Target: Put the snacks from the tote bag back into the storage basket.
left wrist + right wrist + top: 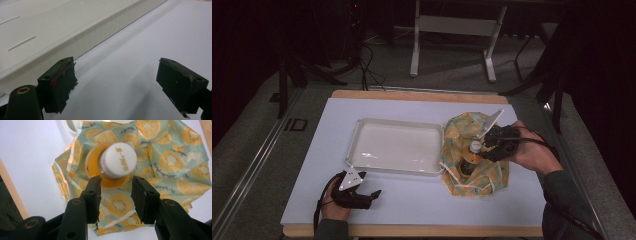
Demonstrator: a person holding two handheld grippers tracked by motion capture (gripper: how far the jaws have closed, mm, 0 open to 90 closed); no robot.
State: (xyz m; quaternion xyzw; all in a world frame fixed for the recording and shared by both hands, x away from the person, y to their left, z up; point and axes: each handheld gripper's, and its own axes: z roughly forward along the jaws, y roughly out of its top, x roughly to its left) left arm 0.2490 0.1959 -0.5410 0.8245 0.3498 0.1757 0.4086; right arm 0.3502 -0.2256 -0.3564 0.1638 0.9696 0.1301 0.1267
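A bottle [470,157] of orange drink with a white cap [117,160] stands upright in the middle of a fruit-print cloth [474,150], which lies bunched around it on the right part of the desk [412,200], its left edge just beside the right rim of a white tray [397,146]. The cloth is pale green with orange and kiwi slices printed on it. The right tool [488,145], held in the person's right hand [532,150], hangs over the bottle from the right side; in the right gripper view [116,188] its two black jaws stand partly spread on either side of the bottle's neck, just below the cap, and their pads do not press on it, so nothing is pinched. The left tool [374,194], in the left hand [334,207], rests low on the desk near the front edge, just in front of the tray's near left corner and well apart from the bottle. In the left gripper view [116,85] its jaws are spread wide with only bare desk surface between them, and the tray's long side wall [100,32] runs slantwise past its left jaw. The desk top is a pale sheet on a wooden board.
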